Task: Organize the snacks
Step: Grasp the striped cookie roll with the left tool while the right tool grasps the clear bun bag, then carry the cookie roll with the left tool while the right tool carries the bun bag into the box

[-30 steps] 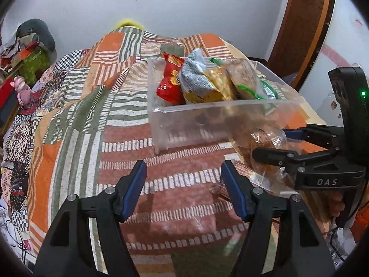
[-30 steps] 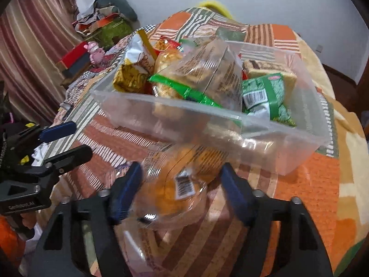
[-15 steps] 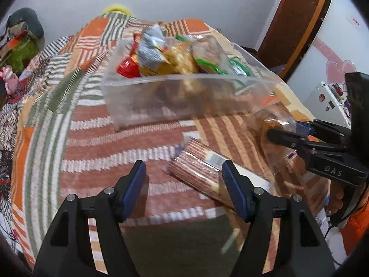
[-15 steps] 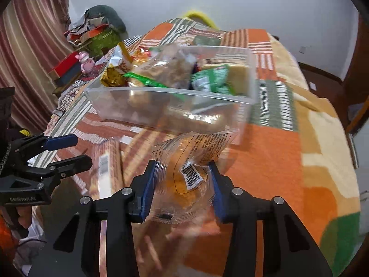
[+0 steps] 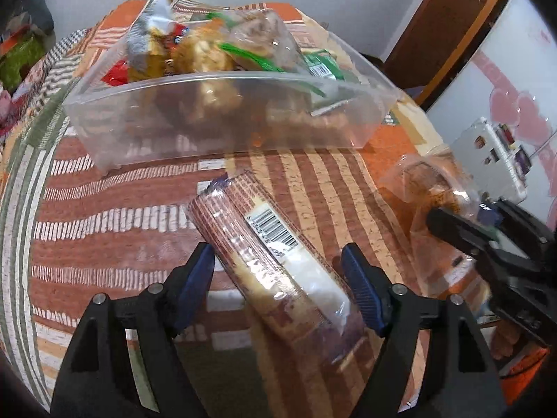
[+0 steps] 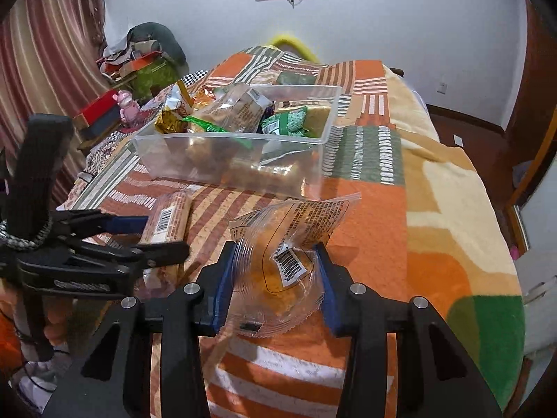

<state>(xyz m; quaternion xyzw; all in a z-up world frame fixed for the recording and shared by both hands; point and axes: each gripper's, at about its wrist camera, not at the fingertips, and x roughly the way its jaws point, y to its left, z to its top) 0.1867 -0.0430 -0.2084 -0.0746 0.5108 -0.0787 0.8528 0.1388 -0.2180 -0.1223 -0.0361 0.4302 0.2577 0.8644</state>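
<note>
We see a bed under a patchwork blanket [image 6: 435, 188] of orange, green and cream filling most of both views. On it, in the upper middle of each frame, stands a clear plastic bin [image 5: 222, 118] packed with snack bags, a green packet [image 6: 289, 123] among them at its right end in the right wrist view.

Below the bin in the left wrist view, a long biscuit pack [image 5: 275, 254] with a barcode lies on the blanket, running from the centre to the lower middle. Our left gripper [image 5: 278, 278] straddles its near half; the jaws are opening, the blue pads standing off from the wrapper on both sides, gripping nothing.

In the lower middle of the right wrist view, our right gripper [image 6: 275, 275] has its jaws clenched on a clear bagged pastry [image 6: 285, 250], orange inside, with a barcode sticker, held clear of the blanket. This same bag shows at the right edge of the left wrist view.
</note>
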